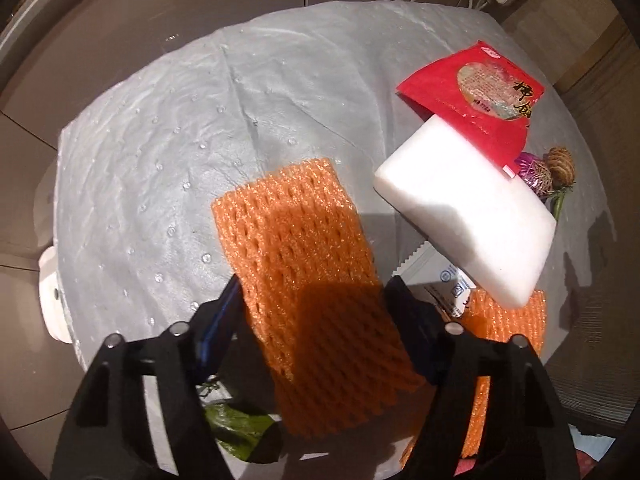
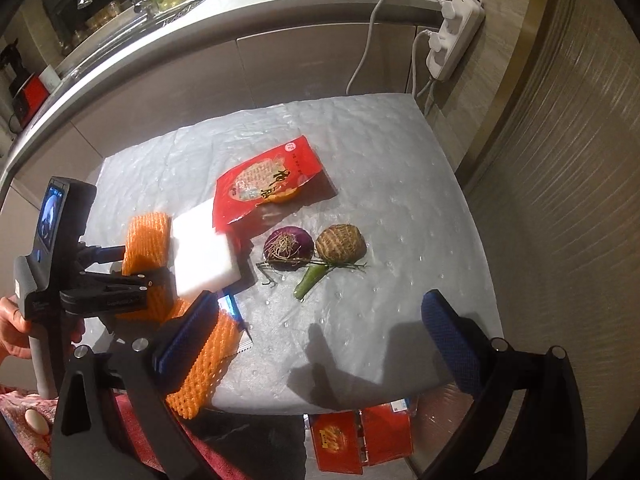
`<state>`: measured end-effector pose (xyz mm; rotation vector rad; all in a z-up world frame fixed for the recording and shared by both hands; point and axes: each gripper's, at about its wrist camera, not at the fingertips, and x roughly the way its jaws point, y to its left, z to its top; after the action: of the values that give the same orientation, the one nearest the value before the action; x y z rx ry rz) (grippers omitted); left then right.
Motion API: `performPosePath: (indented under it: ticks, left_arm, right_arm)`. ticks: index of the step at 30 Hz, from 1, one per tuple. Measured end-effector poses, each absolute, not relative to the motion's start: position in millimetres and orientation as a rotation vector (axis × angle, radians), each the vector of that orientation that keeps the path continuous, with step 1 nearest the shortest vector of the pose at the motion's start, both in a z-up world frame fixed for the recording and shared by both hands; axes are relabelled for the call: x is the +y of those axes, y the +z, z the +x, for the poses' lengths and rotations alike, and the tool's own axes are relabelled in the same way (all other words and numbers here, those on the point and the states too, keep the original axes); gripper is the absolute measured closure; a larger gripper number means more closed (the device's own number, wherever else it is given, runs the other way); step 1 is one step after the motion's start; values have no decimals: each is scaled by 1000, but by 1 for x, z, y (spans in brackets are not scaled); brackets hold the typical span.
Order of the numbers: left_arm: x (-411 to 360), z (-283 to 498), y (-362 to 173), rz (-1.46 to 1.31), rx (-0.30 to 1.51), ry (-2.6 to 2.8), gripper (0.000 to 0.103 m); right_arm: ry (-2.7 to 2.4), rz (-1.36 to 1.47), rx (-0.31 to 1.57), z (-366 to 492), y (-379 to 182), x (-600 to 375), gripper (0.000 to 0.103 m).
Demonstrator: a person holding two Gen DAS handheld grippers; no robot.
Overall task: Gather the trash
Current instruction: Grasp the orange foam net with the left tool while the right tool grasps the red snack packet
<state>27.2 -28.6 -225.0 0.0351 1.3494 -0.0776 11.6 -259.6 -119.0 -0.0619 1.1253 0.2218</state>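
Note:
An orange foam net sleeve [image 1: 304, 248] lies on the grey-covered table [image 1: 168, 128]; my left gripper [image 1: 312, 296] is open with its jaws on either side of the sleeve's near part. In the right wrist view the same sleeve [image 2: 146, 246] sits between the left gripper's fingers. A white foam block [image 1: 464, 212] [image 2: 204, 248] lies to its right, a red snack wrapper [image 1: 476, 100] [image 2: 264, 184] resting on it. A second orange net [image 2: 204, 360] lies at the table's near edge. My right gripper [image 2: 320, 332] is open and empty above the table's front.
A purple onion half [image 2: 288, 246], a brown taro [image 2: 340, 242] and a green pepper [image 2: 310, 282] lie mid-table. A white-blue sachet [image 1: 444, 280] lies under the foam block. Red packets [image 2: 360, 440] lie on the floor below. A power strip [image 2: 452, 36] hangs behind.

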Motion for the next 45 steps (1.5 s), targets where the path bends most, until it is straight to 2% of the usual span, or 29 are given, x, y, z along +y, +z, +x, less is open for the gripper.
performPosePath:
  ticks: [2, 3, 4, 9, 17, 22, 23, 26, 28, 31, 36, 45]
  left_arm:
    - [-31, 26, -222, 36, 1338, -90, 57]
    - [-30, 26, -220, 28, 1331, -97, 78]
    - [-30, 28, -219, 9, 1341, -111, 83]
    - [-15, 29, -198, -84, 1323, -134, 84]
    - [7, 14, -123, -158, 1174, -128, 84]
    - [18, 8, -107, -186, 1139, -86, 84]
    - [22, 7, -106, -192, 1137, -71, 84]
    - [31, 3, -109, -214, 1146, -31, 84]
    - [41, -4, -110, -226, 1150, -6, 84]
    - [55, -11, -110, -247, 1152, 29, 84]
    - [81, -21, -108, -285, 1143, 74, 84]
    - [152, -49, -100, -303, 1101, 119, 83]
  right_arm:
    - [237, -55, 1129, 19, -122, -260, 2]
    - [247, -50, 1132, 23, -124, -260, 2]
    - [256, -45, 1133, 28, -125, -259, 2]
    - [315, 3, 1145, 60, -137, -250, 2]
    - [311, 109, 1203, 129, -167, -231, 2]
    - [298, 108, 1283, 158, -193, -223, 3]
    - [304, 119, 1295, 162, -196, -222, 5]
    - [331, 124, 1317, 166, -203, -217, 22]
    - [371, 143, 1329, 167, -205, -213, 64]
    - [406, 196, 1320, 165, -200, -214, 82]
    - [439, 191, 1272, 156, -178, -207, 88]
    - [471, 111, 1116, 113, -98, -167, 88]
